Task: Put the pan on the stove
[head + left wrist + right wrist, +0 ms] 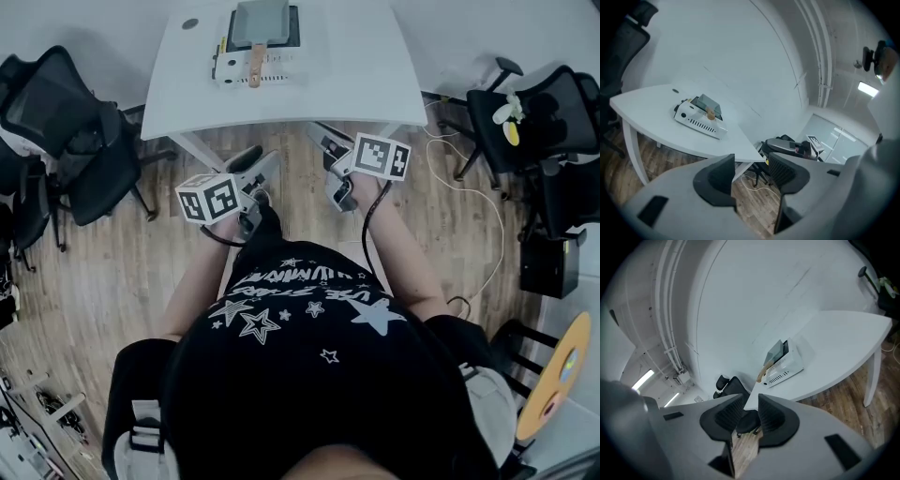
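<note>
A grey square pan (260, 23) with a wooden handle (255, 66) rests on top of the white portable stove (272, 71), which stands at the far side of the white table (356, 75). Both grippers hang over the wooden floor, short of the table's near edge and close to the person's body. My left gripper (255, 167) is open with nothing between its jaws (751, 176). My right gripper (330, 150) has its jaws a narrow gap apart and empty (750, 411). The pan (707, 104) and stove (699, 121) show at a distance in the left gripper view, and likewise the pan (777, 350) in the right gripper view.
Black office chairs stand to the left (66, 141) and right (534, 122) of the table. A white cable (469, 187) runs over the wooden floor at the right. A table leg (202, 150) slants down just ahead of the left gripper.
</note>
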Available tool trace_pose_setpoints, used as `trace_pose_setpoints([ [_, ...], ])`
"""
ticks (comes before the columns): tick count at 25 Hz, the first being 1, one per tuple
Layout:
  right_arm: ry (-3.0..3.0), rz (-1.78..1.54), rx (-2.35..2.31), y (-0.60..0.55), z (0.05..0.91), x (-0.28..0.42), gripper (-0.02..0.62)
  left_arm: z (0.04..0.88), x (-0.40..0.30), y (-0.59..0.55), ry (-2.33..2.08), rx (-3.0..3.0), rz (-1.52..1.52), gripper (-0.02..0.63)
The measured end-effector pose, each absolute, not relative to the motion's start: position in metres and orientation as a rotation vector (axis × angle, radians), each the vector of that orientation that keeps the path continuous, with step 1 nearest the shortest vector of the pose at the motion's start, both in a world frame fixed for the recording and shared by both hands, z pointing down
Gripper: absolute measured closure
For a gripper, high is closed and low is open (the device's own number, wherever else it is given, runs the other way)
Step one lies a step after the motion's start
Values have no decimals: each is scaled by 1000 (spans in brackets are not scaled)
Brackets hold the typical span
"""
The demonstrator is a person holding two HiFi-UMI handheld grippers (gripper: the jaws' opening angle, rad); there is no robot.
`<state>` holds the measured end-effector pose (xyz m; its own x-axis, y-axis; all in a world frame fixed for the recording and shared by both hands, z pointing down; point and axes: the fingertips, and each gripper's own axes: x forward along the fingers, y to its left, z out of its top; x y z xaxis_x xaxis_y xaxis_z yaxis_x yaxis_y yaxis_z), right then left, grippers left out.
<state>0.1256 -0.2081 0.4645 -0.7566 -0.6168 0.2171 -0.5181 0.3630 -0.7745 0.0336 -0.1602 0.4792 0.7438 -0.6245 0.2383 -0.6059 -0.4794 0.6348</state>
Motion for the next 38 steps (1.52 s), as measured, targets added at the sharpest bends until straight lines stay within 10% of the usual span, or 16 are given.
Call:
trace_pose_setpoints([
  [8,2603,-1260,-1069,-177,459,126,543,460,37,-125,-1085,2343,68,393],
  [15,2776,-1075,-1189,-166,467,116,572,465,21,-114,-1185,2341,120,580],
  [38,2773,-1019,-1403,-82,477,55,581,465,-36,-40,-1055,2369,128,598],
])
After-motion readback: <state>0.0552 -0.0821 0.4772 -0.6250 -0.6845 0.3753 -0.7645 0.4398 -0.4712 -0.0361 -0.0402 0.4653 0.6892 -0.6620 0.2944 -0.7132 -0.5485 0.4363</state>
